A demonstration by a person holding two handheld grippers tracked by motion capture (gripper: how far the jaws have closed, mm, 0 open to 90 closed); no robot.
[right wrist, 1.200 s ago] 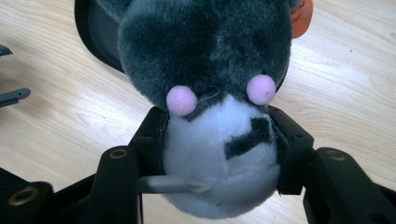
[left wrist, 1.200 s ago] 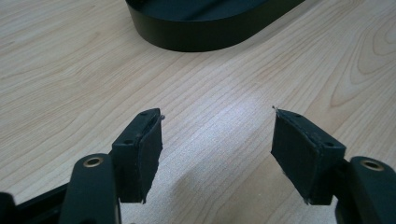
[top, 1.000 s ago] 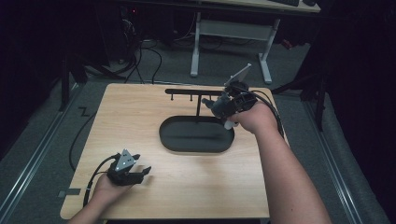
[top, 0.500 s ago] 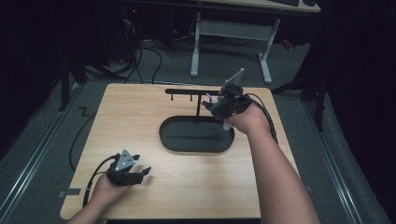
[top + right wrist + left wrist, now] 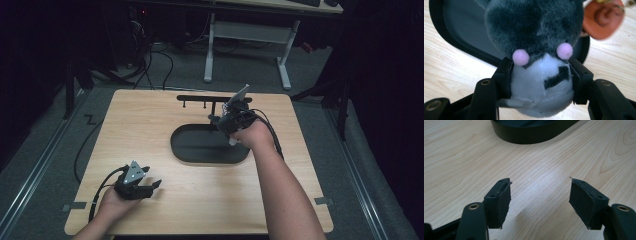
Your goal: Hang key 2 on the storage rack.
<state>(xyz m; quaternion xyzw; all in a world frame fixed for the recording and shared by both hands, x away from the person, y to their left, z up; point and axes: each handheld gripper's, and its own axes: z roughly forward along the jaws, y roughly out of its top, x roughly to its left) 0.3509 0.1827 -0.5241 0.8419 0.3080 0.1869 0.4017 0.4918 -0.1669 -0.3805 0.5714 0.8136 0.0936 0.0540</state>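
We hold the plush toy [image 5: 541, 72] squeezed between the jaws of our right gripper [image 5: 541, 82], its grey-and-white body bulging out past both pads. Just beyond the toy, a brown leather tag [image 5: 602, 18] hangs to the right, above the black oval tray [image 5: 454, 32]. Our left gripper [image 5: 540, 195] rests on the wooden table [image 5: 461, 165], jaws wide apart with nothing between them, the tray's rim ahead of it.

My left gripper [image 5: 134, 184] sits low at near left, jaws spread wide apart, nothing between. My right gripper [image 5: 231, 120] is raised, forearm stretched forward, jaws clamped tight on something.
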